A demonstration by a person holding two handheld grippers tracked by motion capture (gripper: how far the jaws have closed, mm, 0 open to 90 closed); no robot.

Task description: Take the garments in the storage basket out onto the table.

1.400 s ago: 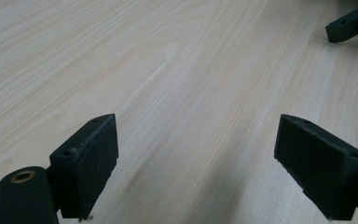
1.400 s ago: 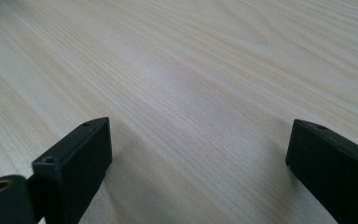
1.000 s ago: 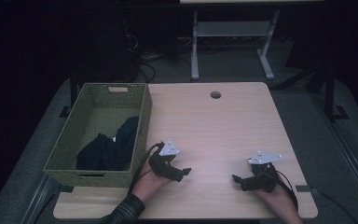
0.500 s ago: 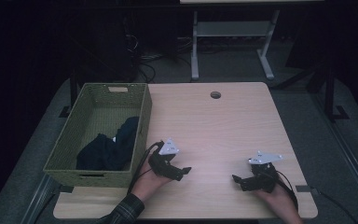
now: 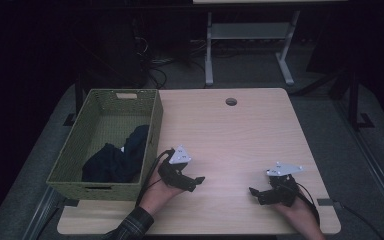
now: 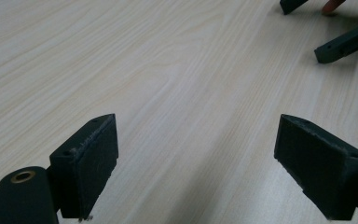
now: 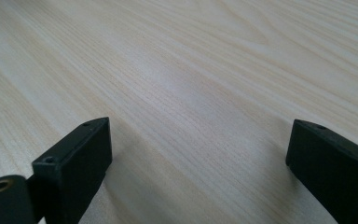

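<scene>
Black jaws on both units spread wide, nothing held. Left gripper (image 5: 192,182) and right gripper (image 5: 260,192) rest low on the table (image 5: 240,135), near edge. Dark cloth (image 5: 117,160) in green basket (image 5: 75,150), 10 o'clock from left gripper.

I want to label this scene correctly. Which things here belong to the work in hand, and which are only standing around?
Part of the work:
- left gripper, open, on the table
- right gripper, open
- green basket, nearest the left gripper
- dark clothes inside it

Just around:
- white stand behind the table
- floor cables
</scene>
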